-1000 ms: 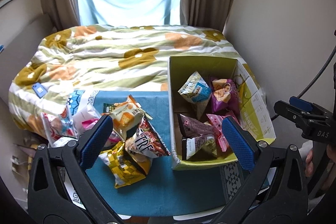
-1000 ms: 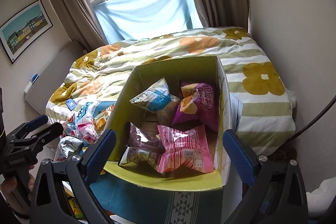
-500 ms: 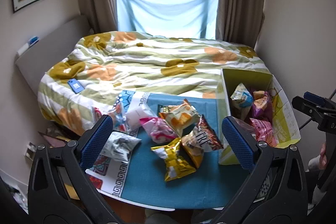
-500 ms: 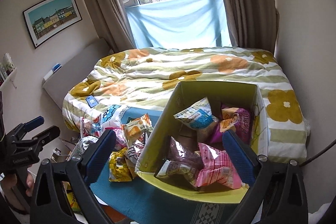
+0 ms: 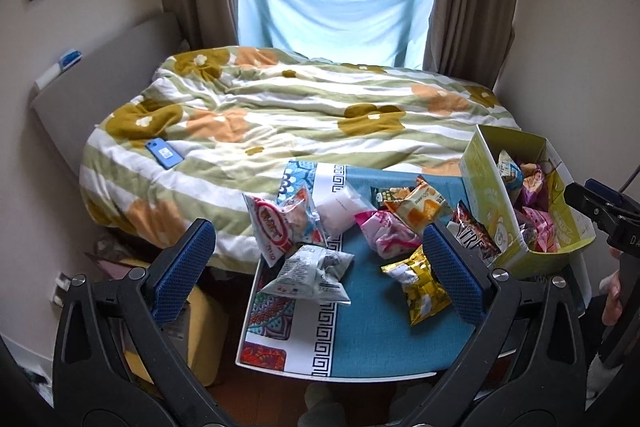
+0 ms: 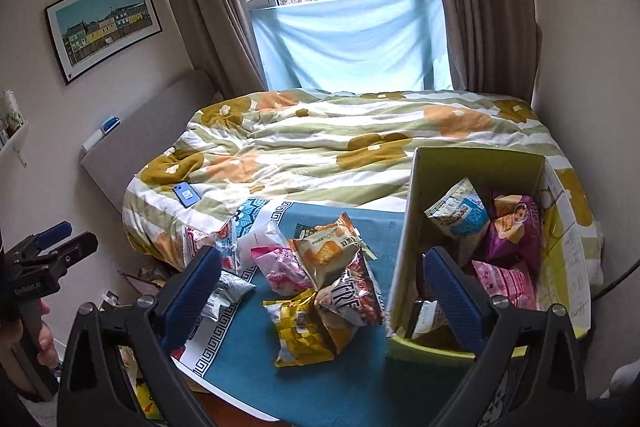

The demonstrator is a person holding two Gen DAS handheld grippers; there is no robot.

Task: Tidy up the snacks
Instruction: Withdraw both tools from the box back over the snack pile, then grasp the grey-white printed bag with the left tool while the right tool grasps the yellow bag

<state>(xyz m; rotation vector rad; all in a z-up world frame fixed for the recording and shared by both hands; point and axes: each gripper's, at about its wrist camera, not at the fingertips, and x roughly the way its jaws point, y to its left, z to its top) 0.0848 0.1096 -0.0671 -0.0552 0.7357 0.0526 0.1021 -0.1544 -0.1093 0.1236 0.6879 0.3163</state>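
Observation:
Several loose snack bags lie on the blue-topped table (image 5: 360, 343): a grey-white bag (image 5: 310, 275), a yellow bag (image 5: 420, 287), a pink bag (image 5: 390, 233), an orange bag (image 5: 418, 203) and a red-and-white bag (image 5: 276, 223). A yellow-green cardboard box (image 6: 416, 227) at the table's right holds several more bags (image 6: 460, 213). My left gripper (image 5: 320, 269) is open and empty, above the grey-white bag. My right gripper (image 6: 324, 291) is open and empty, above the pile (image 6: 320, 267) and the box's left wall.
A bed with a flowered duvet (image 5: 300, 115) lies behind the table, with a blue phone (image 5: 164, 153) on it. A curtained window (image 5: 336, 11) is at the back. A wall stands right of the box. Clutter lies on the floor left of the table (image 5: 200, 319).
Both grippers have pulled back and swung left. The views went from close over the box to the whole table and bed. Both stayed open and empty.

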